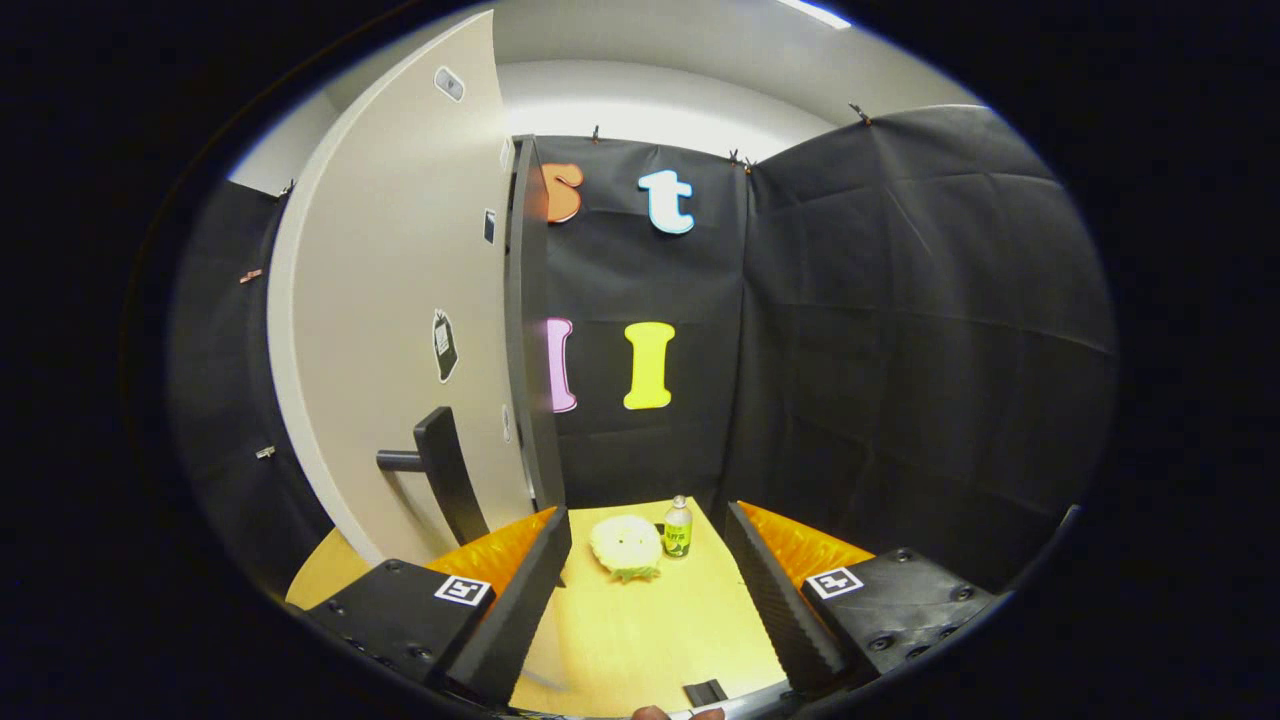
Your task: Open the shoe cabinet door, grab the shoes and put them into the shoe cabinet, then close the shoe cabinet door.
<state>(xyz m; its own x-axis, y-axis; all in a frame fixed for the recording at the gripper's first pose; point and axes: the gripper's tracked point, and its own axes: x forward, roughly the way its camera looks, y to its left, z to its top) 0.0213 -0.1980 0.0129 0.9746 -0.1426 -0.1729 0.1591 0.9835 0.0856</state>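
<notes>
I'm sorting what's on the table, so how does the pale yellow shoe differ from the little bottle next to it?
The shoe is pale yellow, broad and low, lying flat; the bottle is slim, stands upright and carries a green label. The shoe looks wider, the bottle taller. Both rest close together on the wooden table, ahead of the open gripper, beside the cabinet door.

Tool (648, 590) level, pointing forward, fingers (520, 600) spread wide apart, nothing held between them.
</notes>
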